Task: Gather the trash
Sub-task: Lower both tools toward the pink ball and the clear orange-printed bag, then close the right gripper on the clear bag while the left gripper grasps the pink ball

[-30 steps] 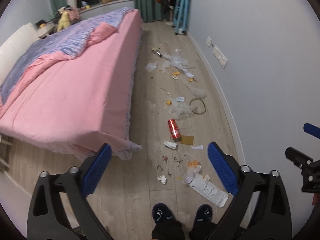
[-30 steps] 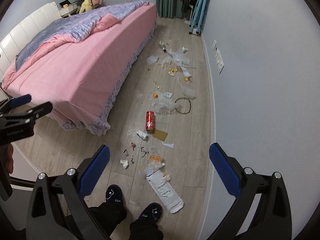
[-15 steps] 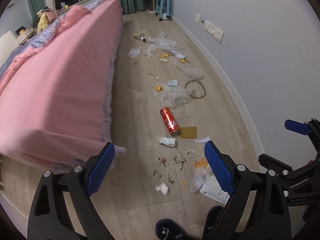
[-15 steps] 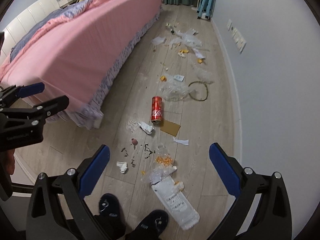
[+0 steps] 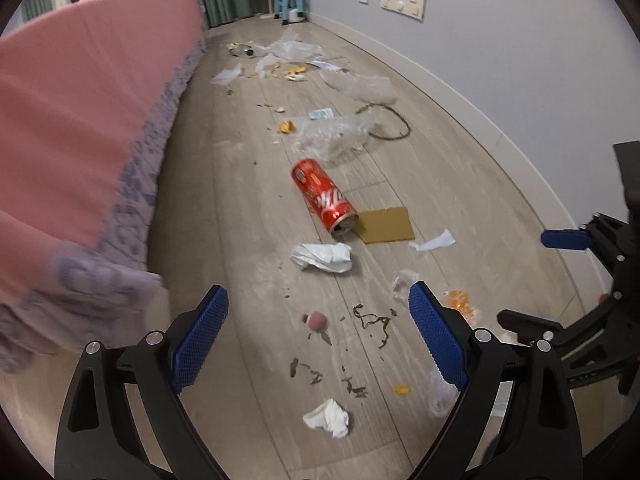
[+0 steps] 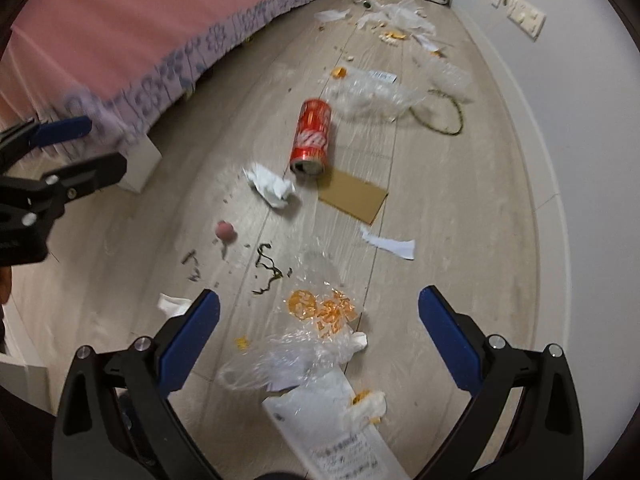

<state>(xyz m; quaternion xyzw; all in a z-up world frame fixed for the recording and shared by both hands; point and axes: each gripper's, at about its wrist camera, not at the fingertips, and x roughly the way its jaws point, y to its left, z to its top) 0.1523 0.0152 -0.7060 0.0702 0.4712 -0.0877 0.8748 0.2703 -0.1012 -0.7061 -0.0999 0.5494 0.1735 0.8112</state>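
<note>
A red can point(image 5: 323, 196) lies on its side on the floor point(image 5: 224, 184), open end beside cardboard point(image 5: 386, 225), crumpled tissue point(image 5: 323, 256) nearby; left tool point(image 5: 318, 344) and right tool point(image 6: 319, 338) hover spread apart, empty.

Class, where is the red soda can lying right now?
In both wrist views the red soda can lies on its side mid-floor, its open end touching the brown cardboard piece, with the crumpled white tissue just beside that end.
</note>
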